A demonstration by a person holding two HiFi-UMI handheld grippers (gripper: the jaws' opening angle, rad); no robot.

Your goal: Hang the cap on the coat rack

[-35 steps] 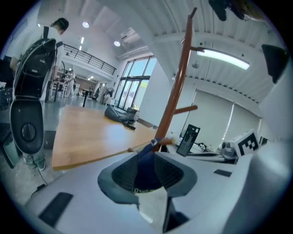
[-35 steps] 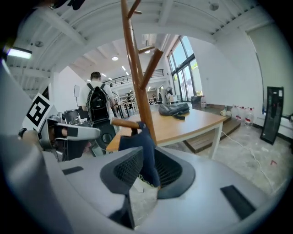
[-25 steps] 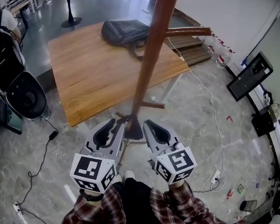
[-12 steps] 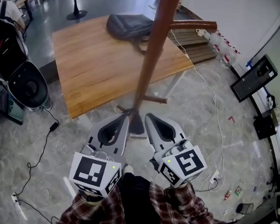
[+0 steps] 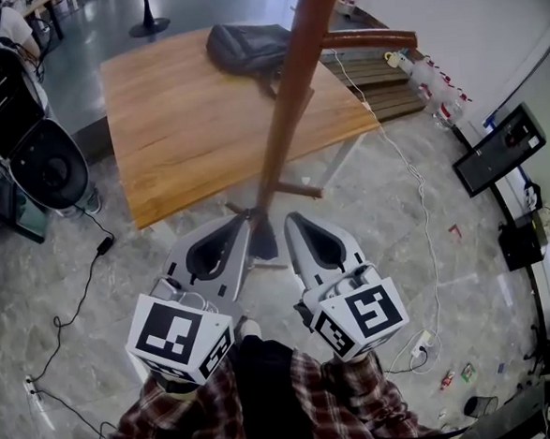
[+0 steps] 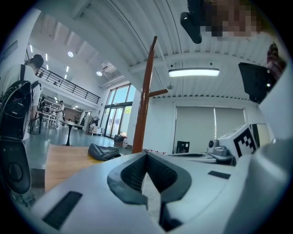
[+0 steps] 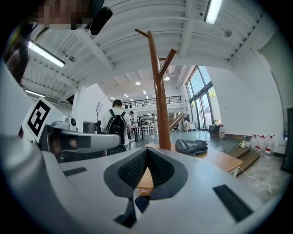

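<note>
**A:** The broad light-brown wooden table (image 5: 184,126) sits ahead of you. The tall reddish-brown wooden coat rack (image 5: 289,91) rises between you and it, its foot just beyond your jaw tips. I judge you stand this close so that its pegs come within reach.

**B:** A short wooden peg (image 5: 366,40) juts to your right from the upper pole, and it looks the likeliest hook. The dark grey backpack (image 5: 249,47) lies slumped at the table's far side, well out of your way.

**A:** Your left gripper (image 5: 242,221) has its jaws pressed together tip to tip, with nothing between them.

**B:** Your right gripper (image 7: 147,151) is the same, closed and empty. You hold both side by side, low against your body and pointing at the rack's foot, which reads as a waiting pose.

**A:** The cap shows in no view, so you have nothing to hang yet. You need to find it first.
</note>
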